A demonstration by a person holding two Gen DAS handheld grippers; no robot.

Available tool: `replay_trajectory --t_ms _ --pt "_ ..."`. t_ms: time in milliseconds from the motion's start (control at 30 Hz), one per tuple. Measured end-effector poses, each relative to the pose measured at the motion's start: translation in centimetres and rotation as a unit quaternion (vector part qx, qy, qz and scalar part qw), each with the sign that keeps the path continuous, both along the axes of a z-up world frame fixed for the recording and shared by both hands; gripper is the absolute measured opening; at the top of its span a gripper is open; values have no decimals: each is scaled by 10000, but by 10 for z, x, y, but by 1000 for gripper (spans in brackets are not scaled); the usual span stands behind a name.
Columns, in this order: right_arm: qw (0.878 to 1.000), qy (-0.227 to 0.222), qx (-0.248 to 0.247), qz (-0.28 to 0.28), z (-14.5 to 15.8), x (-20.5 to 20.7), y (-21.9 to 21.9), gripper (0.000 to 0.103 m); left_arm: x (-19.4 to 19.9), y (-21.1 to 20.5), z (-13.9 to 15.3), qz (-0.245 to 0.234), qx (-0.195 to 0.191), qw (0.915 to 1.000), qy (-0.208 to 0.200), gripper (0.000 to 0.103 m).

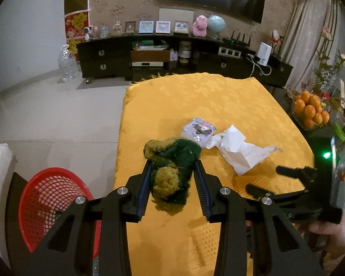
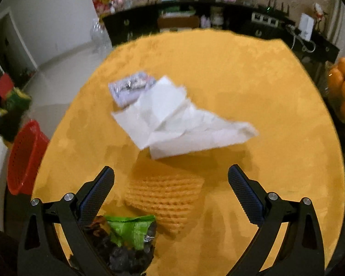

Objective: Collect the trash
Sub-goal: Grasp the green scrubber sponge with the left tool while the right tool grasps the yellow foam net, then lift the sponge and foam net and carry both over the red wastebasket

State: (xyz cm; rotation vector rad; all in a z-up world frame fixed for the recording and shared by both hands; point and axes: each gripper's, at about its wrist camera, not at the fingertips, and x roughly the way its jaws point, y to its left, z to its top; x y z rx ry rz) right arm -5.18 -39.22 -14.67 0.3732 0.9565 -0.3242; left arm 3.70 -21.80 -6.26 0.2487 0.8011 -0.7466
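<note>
Pinching a green and yellow scrubbing sponge (image 1: 172,172) between its 2 pads, the left gripper (image 1: 172,168) holds it raised above the yellow tablecloth (image 1: 218,96). Only the left wrist view shows this grip close up; in the right wrist view the same sponge is a small blurred patch at 9 o'clock.

The right gripper (image 2: 171,177) stands spread wide with nothing between its fingers, above a yellow foam fruit net (image 2: 168,197) lying on the cloth. The left view shows that gripper at 4 o'clock, with a hand (image 1: 333,237) behind it, and the net only faintly.

A crumpled white paper (image 2: 172,119) lies near mid-table, its far corner overlapping a small printed packet (image 2: 131,85). The packet carries a picture, but no writing can be read in either view. Only the right view shows a green wrapper (image 2: 131,230) with dark crumpled trash at 6 o'clock, close under the camera.

A red mesh basket (image 1: 50,202) stands beside the table's left edge, at 8 o'clock in both views. A bowl of oranges (image 1: 310,110) sits at 3 o'clock off the cloth. Beyond the table runs a dark TV cabinet (image 1: 172,55) with framed pictures, a pink plush toy (image 1: 200,25) and a globe (image 1: 216,23).
</note>
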Motion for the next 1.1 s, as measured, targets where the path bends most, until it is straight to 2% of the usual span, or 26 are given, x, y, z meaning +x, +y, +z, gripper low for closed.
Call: replay_trajectory --t_ms 133,233,267,333,400,600,767,933,1100 --pt "9997 231 -17 106 -15 8 6 95 5 7 2 97 -45 9999 41 35" --pt "9991 337 -128 210 -22 12 11 88 7 10 3 116 -74 9999 37 35" --pt "9990 350 -165 237 -24 12 12 81 7 11 3 119 -73 9999 25 35" --pt "9987 367 -159 322 -27 14 14 75 7 11 4 123 -61 9999 5 35" --pt "9985 331 -179 385 -25 14 15 62 7 11 4 124 -60 9999 5 35" --pt "9982 242 -187 509 -19 12 19 45 8 12 5 184 -98 9998 -13 35" --pt "9987 -51 -149 476 -1 6 20 45 7 16 13 264 -168 9994 -134 35" --pt "9974 -496 -161 499 31 0 25 45 3 21 27 366 -239 9982 -402 35" --pt "9939 -893 -419 494 65 -8 31 45 -3 30 48 438 -434 9960 -654 35"
